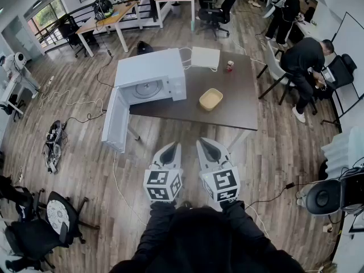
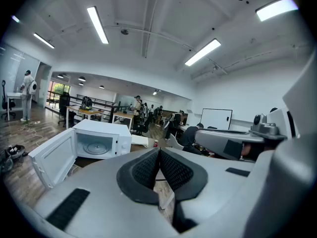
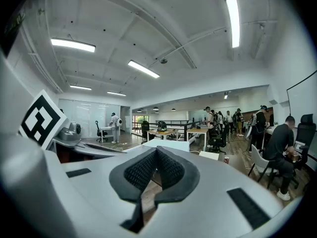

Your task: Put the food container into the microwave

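A yellow food container (image 1: 211, 99) sits on the dark table (image 1: 239, 104), to the right of a white microwave (image 1: 149, 74) whose door (image 1: 115, 120) hangs open toward me. The microwave (image 2: 99, 140) shows again in the left gripper view, with its turntable visible inside. My left gripper (image 1: 171, 148) and right gripper (image 1: 204, 145) are held side by side in front of the table, well short of it. Both are shut with nothing between the pads, as the left gripper (image 2: 159, 155) and right gripper (image 3: 156, 155) show in their own views.
A red can (image 1: 230, 66) and a flat white box (image 1: 205, 57) stand at the table's far edge. Cables (image 1: 74, 102) trail over the wooden floor at left. A person (image 1: 301, 67) bends over a desk at right. Office chairs (image 1: 51, 215) stand at lower left.
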A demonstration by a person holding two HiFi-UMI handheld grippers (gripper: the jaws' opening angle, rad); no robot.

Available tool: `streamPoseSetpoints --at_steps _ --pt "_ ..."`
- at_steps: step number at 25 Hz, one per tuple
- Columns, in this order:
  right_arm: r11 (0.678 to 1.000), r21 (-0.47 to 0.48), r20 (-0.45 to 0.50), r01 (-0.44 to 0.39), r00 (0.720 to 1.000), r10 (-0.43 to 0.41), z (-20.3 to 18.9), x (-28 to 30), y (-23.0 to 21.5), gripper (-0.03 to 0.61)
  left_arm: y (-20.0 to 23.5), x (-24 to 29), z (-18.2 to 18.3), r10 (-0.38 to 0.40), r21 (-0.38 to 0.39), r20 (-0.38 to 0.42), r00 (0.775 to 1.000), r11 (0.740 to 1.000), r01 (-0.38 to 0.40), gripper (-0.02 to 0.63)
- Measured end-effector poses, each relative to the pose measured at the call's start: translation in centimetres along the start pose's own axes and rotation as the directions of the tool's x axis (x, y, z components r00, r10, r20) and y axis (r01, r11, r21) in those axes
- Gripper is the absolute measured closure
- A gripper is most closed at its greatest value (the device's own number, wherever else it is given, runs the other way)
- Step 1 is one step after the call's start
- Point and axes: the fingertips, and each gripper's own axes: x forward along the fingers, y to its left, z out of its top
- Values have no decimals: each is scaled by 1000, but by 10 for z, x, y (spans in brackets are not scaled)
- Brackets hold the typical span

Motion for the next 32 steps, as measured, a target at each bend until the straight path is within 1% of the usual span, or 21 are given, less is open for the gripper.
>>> streamPoseSetpoints --at_steps 6,13,19,26,30,32 --pt "999 48 -2 -5 1000 5 -8 15 4 555 14 5 -4 -2 -5 -3 1000 1000 2 580" --pt "999 44 -34 -16 999 18 -19 28 21 555 36 -1 -11 4 -32 -15 1000 999 -5 580" --pt "999 38 -100 -37 994 40 -39 43 46 555 59 -8 -30 7 -58 -52 999 998 -10 580" --pt "994 5 -132 -108 985 108 -51 59 83 555 83 -14 -46 0 -86 -77 997 996 -7 580" --pt "995 22 -145 -94 985 96 -58 66 83 555 91 -13 -53 1 -110 -97 995 994 -12 580" --pt "994 43 -150 -102 983 107 -58 70 81 555 93 -11 -53 0 -114 -101 995 993 -11 580"
